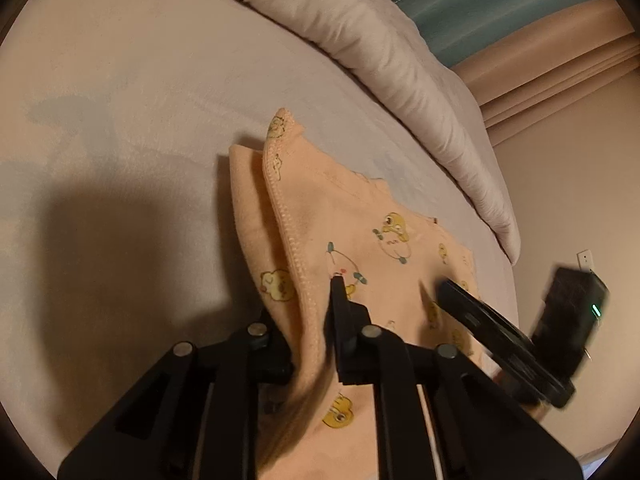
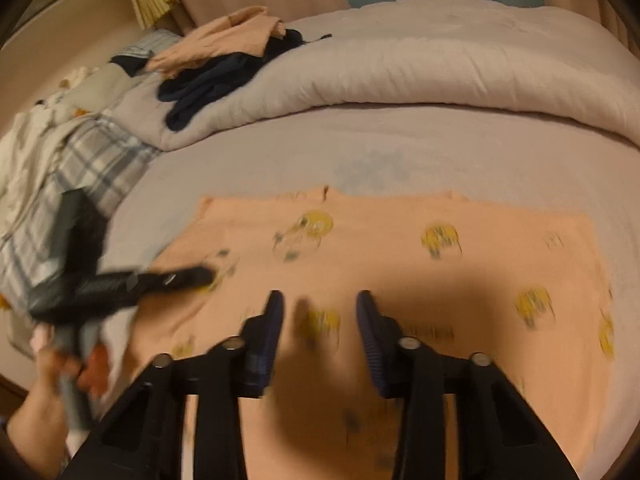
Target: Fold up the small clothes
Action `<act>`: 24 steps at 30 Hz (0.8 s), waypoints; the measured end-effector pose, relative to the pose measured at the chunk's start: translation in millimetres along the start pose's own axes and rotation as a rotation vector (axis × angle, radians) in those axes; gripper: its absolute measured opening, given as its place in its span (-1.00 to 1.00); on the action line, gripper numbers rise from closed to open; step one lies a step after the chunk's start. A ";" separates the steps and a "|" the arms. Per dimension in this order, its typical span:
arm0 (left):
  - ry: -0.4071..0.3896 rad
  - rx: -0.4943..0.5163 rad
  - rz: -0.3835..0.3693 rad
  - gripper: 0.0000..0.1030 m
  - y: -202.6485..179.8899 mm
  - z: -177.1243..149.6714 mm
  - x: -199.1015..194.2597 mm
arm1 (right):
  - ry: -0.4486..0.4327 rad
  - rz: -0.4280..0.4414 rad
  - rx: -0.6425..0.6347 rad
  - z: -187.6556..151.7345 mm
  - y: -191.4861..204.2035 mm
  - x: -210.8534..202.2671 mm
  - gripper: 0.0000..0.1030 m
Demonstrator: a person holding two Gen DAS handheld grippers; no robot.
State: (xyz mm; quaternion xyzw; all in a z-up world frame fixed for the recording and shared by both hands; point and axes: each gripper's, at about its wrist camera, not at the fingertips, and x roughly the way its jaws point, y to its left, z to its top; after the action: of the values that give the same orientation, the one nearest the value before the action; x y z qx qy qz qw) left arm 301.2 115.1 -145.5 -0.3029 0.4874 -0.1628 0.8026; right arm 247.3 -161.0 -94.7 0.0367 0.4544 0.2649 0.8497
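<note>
A peach baby garment printed with yellow ducks lies spread flat on the bed sheet. In the left wrist view its near edge is lifted into a fold, and my left gripper is shut on that stitched hem; one finger is hidden behind the cloth. My right gripper hovers over the garment's near half with its blue-padded fingers well apart and nothing pinched. The right gripper also shows at the garment's right side, and the left gripper reaches in from the left, held by a hand.
A rolled pale duvet lies along the far side of the bed. A pile of clothes, dark and peach, sits on it at the back left, with a plaid cloth below. Curtains hang behind the bed.
</note>
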 end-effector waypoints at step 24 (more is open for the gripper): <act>-0.002 0.021 0.065 -0.86 -50.9 -3.7 -10.5 | 0.120 0.115 0.000 -72.2 12.1 -35.6 -0.85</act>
State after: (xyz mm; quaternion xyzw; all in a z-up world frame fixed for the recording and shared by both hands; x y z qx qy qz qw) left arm 294.7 80.8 -106.8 -0.2787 0.4943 -0.1414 0.8112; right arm 169.3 -180.8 -106.5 0.0469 0.5015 0.3150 0.8044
